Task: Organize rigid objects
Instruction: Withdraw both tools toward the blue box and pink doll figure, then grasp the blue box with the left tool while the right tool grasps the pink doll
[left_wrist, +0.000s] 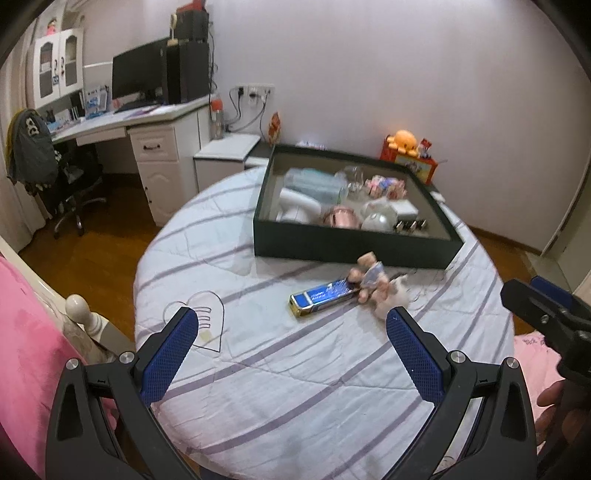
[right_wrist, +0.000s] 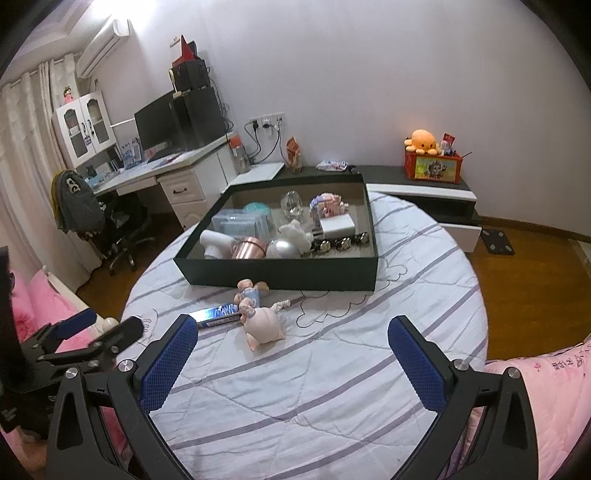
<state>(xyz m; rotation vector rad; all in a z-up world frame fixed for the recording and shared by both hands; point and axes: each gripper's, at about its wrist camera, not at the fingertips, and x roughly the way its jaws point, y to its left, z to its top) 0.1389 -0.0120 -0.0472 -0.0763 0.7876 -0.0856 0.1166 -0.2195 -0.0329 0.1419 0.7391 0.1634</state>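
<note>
Left gripper (left_wrist: 291, 343): jaws spread wide, holding nothing, low over the near part of the bed.
Right gripper (right_wrist: 293, 350): jaws also spread wide, nothing between them, beside the left one.
Bed (right_wrist: 332, 369): striped white quilt.
Doll (right_wrist: 258, 314): pink figurine lying on its side on the quilt, just ahead of both grippers.
Blue box (right_wrist: 218, 317): slim shiny packet, touching the doll's left side.
Tray (right_wrist: 280, 271): dark open box just beyond the doll, holding a copper cup (right_wrist: 249, 248), a silver ball (right_wrist: 282, 249), a white charger (right_wrist: 338, 225) and other small items.
Desk (right_wrist: 177, 166): far left against the wall.
</note>
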